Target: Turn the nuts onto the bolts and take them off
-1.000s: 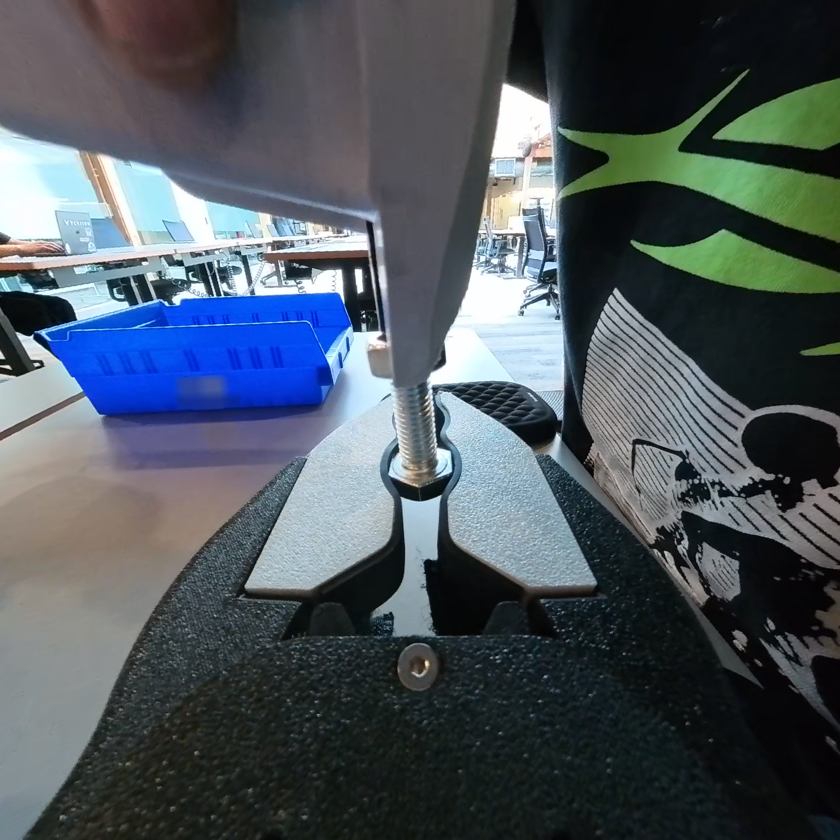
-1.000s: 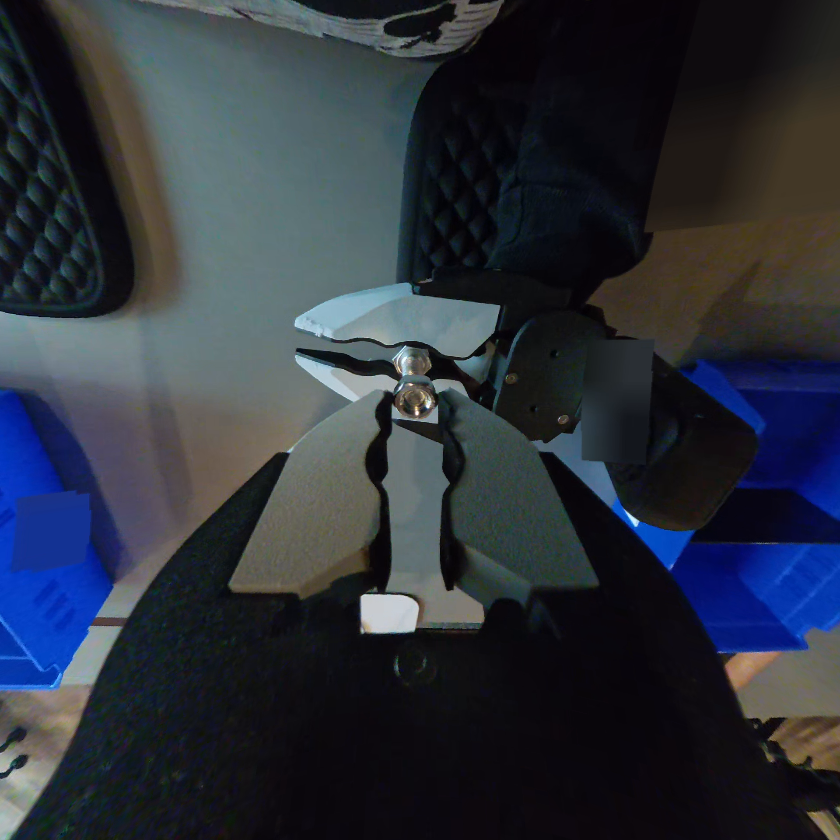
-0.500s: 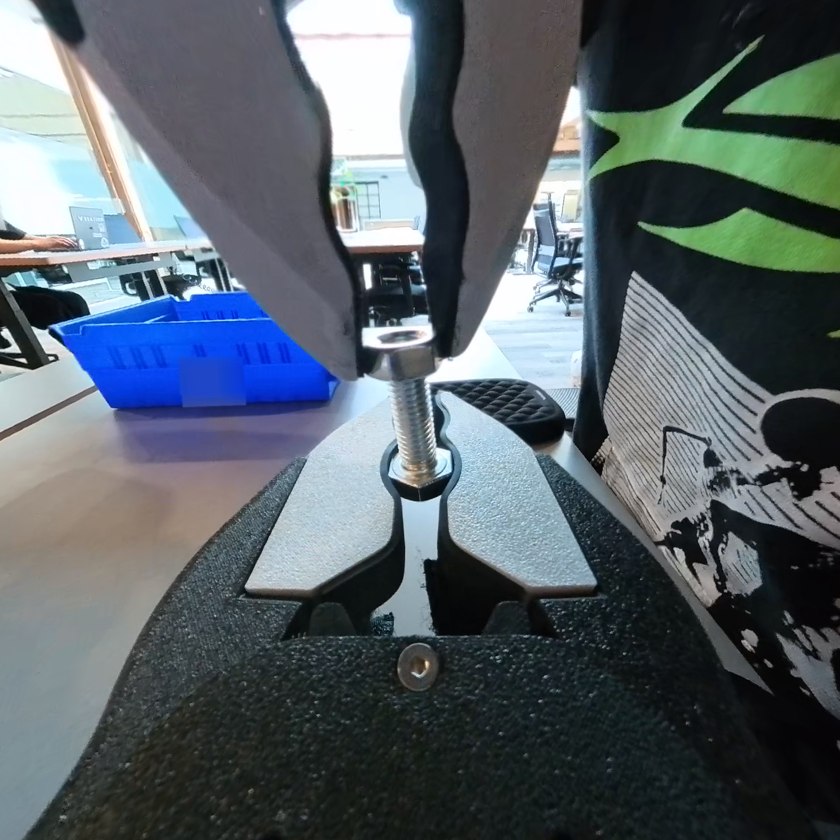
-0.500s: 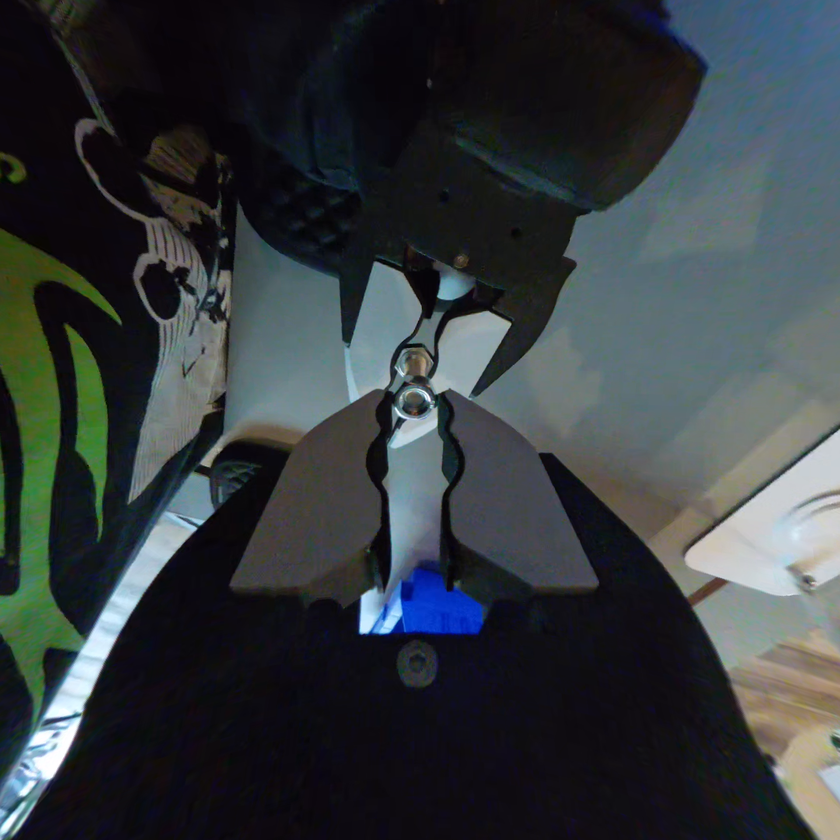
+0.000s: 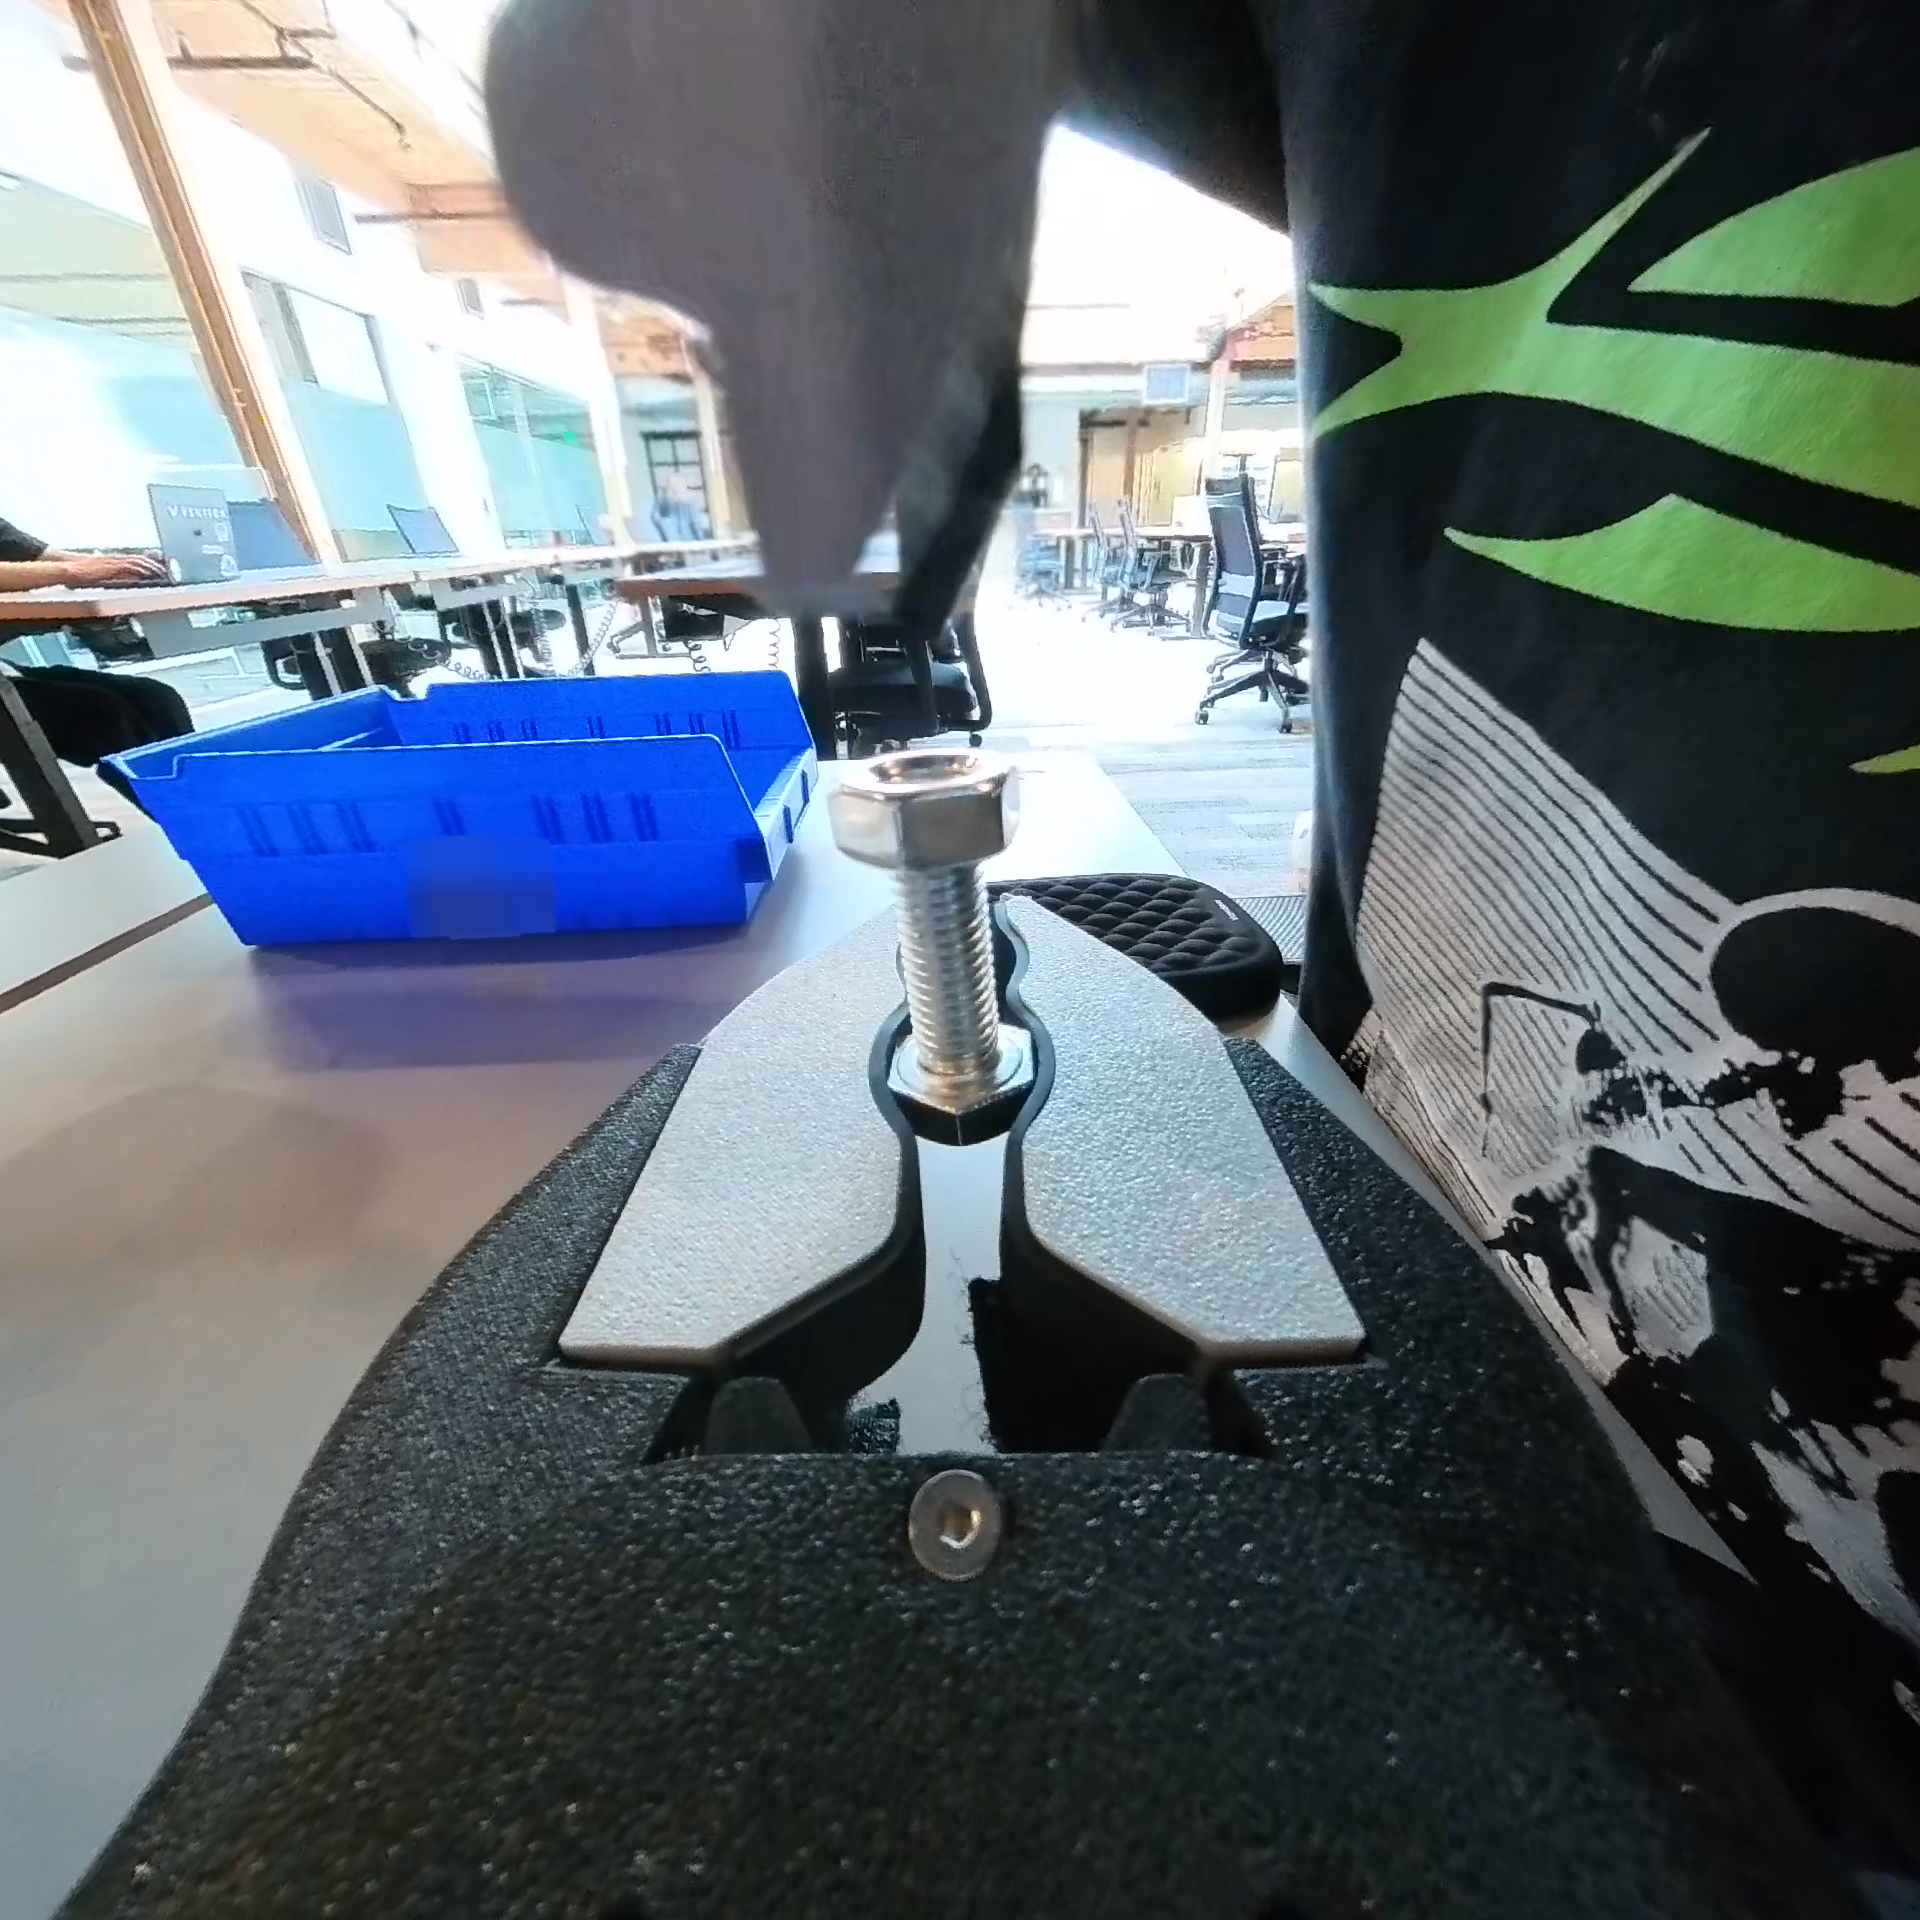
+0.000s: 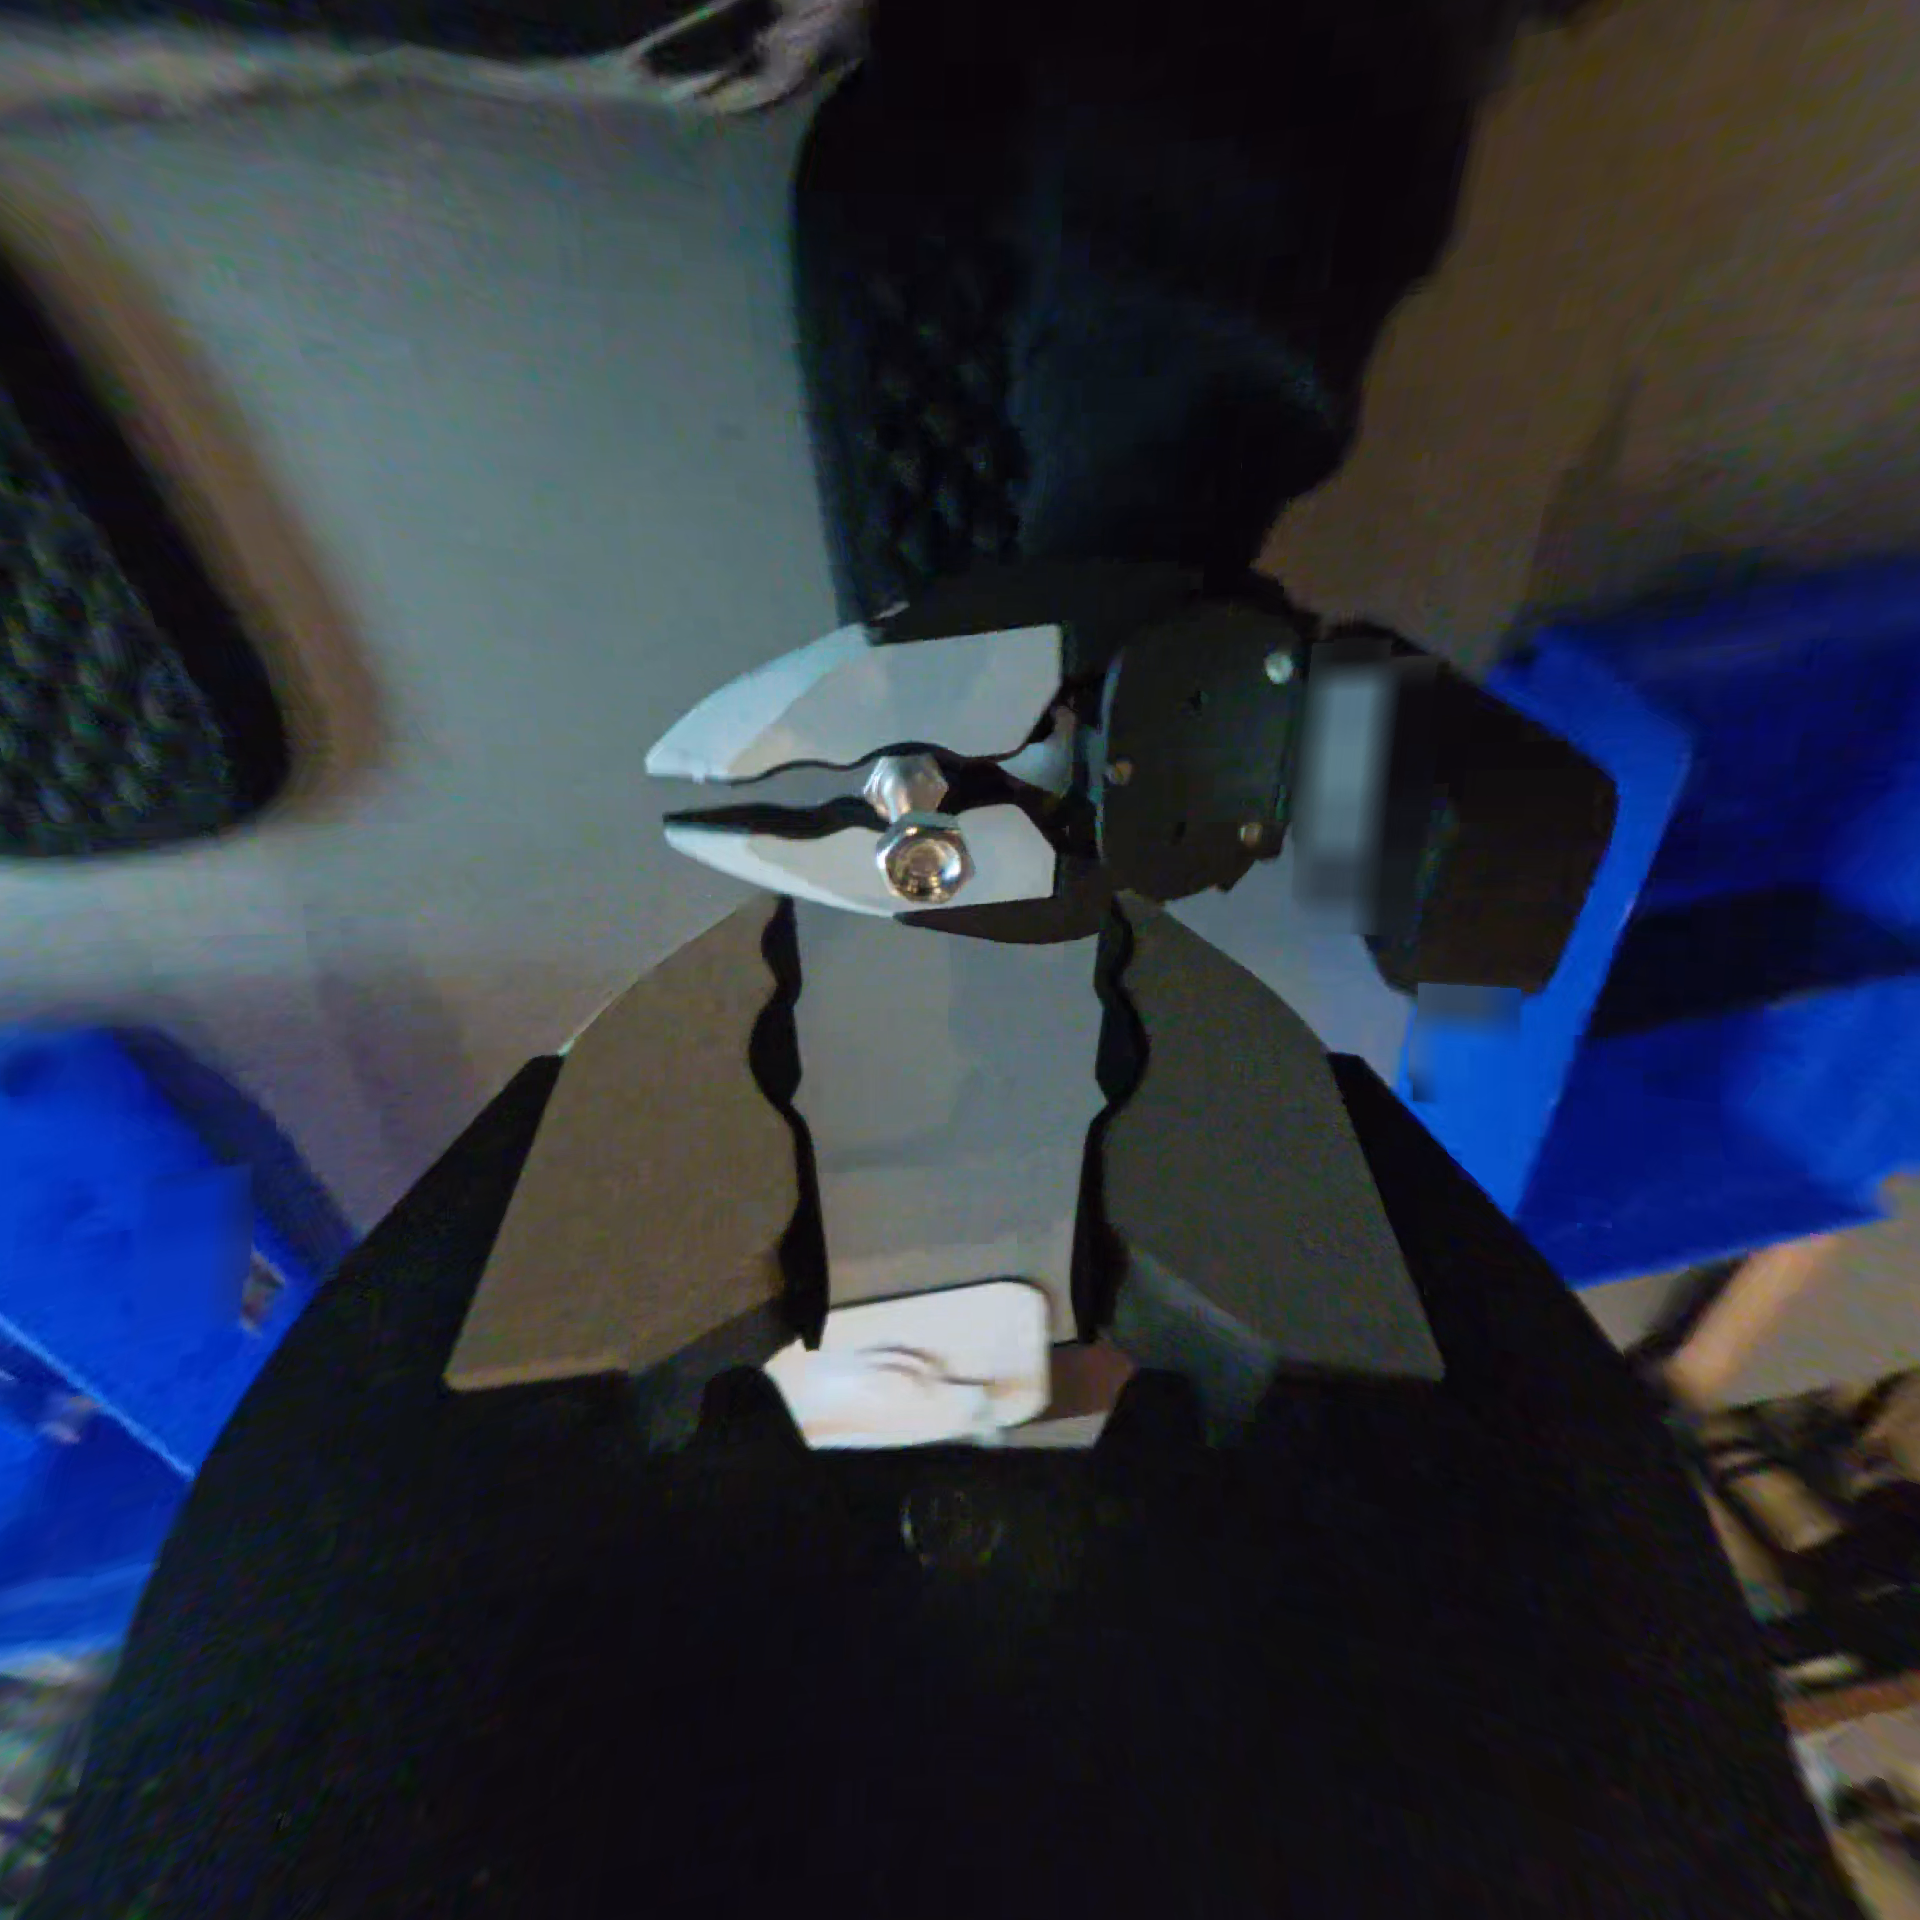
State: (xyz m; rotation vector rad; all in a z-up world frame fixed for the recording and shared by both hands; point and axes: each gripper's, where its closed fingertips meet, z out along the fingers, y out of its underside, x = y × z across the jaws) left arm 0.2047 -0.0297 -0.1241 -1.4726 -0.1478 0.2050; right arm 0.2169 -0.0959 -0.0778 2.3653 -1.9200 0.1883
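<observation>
My left gripper [image 5: 956, 935] is shut on the hex head of a silver bolt [image 5: 948, 977], which stands upright out of the jaws. A silver nut [image 5: 923, 808] sits at the top end of the thread. My right gripper [image 6: 945, 925] is open and empty, its fingers [image 6: 644, 1174] spread wide, pointing down at the nut [image 6: 920, 862] from a short way off. In the left wrist view it is a blurred grey shape [image 5: 810, 312] above the nut, not touching it. The left gripper also shows in the right wrist view [image 6: 862, 800].
A blue bin [image 5: 468, 810] stands on the grey table [image 5: 208, 1247] at the back left. A black padded rest [image 5: 1143, 935] lies behind the bolt. A person in a black and green shirt [image 5: 1610, 727] stands close on the right. Blue bins flank the right wrist view [image 6: 1714, 1091].
The right gripper held the nut half a second ago. It has since opened, let go, lifted off and swung back round. The left gripper and bolt have stayed put.
</observation>
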